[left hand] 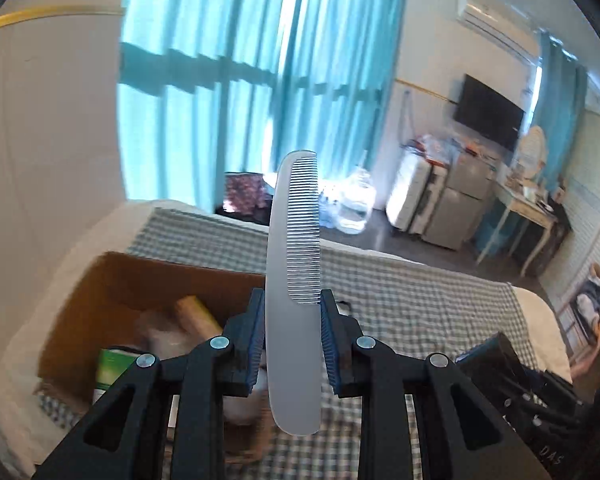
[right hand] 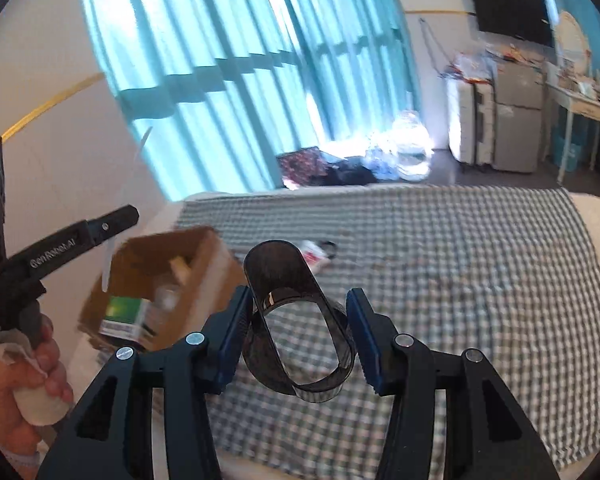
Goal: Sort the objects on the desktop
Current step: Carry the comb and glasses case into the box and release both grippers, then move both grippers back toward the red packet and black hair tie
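Observation:
My left gripper [left hand: 293, 312] is shut on a translucent grey comb [left hand: 294, 264], held upright above the checked cloth, teeth to the right. A brown cardboard box [left hand: 112, 280] lies below and left of it, holding a green carton [left hand: 114, 364] and other items. My right gripper [right hand: 300, 312] is shut on a dark, smoky see-through oval ring-shaped object [right hand: 296, 320], lifted above the cloth. The box [right hand: 204, 276] is to its left, and the left gripper [right hand: 72, 240] with the hand holding it is further left.
The checked cloth [right hand: 460, 272] covers a bed-like surface. A small white packet and black ring [right hand: 318, 254] lie on it past the box. Beyond are teal curtains [left hand: 240, 80], plastic bags, a small fridge [right hand: 516, 120], a desk and a wall screen.

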Tool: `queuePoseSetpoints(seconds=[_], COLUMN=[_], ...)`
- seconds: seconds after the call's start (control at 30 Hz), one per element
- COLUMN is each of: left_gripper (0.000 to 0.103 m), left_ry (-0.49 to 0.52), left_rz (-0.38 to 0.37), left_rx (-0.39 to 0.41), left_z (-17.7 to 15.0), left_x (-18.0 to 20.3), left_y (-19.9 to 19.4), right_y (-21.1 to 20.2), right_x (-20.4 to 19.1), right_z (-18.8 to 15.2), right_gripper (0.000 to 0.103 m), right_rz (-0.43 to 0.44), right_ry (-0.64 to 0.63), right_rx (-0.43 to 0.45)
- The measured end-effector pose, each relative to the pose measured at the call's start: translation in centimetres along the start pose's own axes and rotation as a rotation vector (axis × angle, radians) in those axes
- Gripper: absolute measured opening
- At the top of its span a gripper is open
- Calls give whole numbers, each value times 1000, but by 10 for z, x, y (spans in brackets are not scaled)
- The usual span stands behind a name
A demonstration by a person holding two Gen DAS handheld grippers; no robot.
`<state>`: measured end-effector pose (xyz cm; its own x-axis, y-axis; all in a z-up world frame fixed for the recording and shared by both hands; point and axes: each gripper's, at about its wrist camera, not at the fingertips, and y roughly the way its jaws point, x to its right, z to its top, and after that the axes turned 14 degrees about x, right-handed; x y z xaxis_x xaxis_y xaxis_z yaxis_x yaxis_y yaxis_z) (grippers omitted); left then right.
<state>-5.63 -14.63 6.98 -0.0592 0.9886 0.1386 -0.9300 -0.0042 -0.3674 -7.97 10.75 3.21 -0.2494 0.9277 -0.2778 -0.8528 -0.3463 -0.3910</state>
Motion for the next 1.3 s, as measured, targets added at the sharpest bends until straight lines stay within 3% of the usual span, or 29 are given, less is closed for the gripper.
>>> queuePoseSetpoints(seconds=[0.1,0.2,0.33,0.4,0.5,0.57,0.63,0.7,0.83,0.87,0.9,0.97,1.0,1.13,1.2,1.3], left_gripper=[26,26,26,26,26,26,26,26,28,34,53,74,78,84,84,84], left_ry=[-11,-49,-108,-91,-76,-62,-67,-77,-115,-113,-108,-104,-106,-92,-74,-71], left_rz=[63,113,149,152,132,116,97,93,103,109,124,163,174,192,203,204], left_rx=[-20,-56,-114,-135,-154,-160,-165,-175,-220,-229,-238,-230,-214,-207,-206,-211], left_z=[-6,-20,-43,-49,-55,-59,-64,-70,-84,-86,-88,-88,-86,-82,-81,-79], left_x=[-39,-77,-111,-118,-119,-110,-104,-100,-96,-96,-95,-92,-91,-93,-91,-92], left_y=[3,14,36,45,57,64,70,77,91,91,91,87,83,73,71,70], right_y=[28,67,126,138,134,125,114,108,104,107,111,119,125,146,151,147], right_x=[-45,-84,-127,-126,-113,-94,-65,-33,24,30,32,28,26,18,17,15], right_z=[8,5,-16,-22,-29,-36,-44,-58,-102,-115,-130,-151,-160,-185,-191,-191], right_gripper=[42,41,35,35,36,43,58,70,71,71,71,71,72,71,65,64], right_rz=[121,220,275,276,230,137,41,-23,-109,-104,-94,-59,-53,-96,-129,-142], right_ry=[12,70,71,75,10,-77,-132,-148,-57,-34,-23,-35,-53,-111,-133,-147], right_rx=[-28,-81,-186,-186,-137,-114,-105,-134,-254,-281,-313,-354,-372,-418,-417,-402])
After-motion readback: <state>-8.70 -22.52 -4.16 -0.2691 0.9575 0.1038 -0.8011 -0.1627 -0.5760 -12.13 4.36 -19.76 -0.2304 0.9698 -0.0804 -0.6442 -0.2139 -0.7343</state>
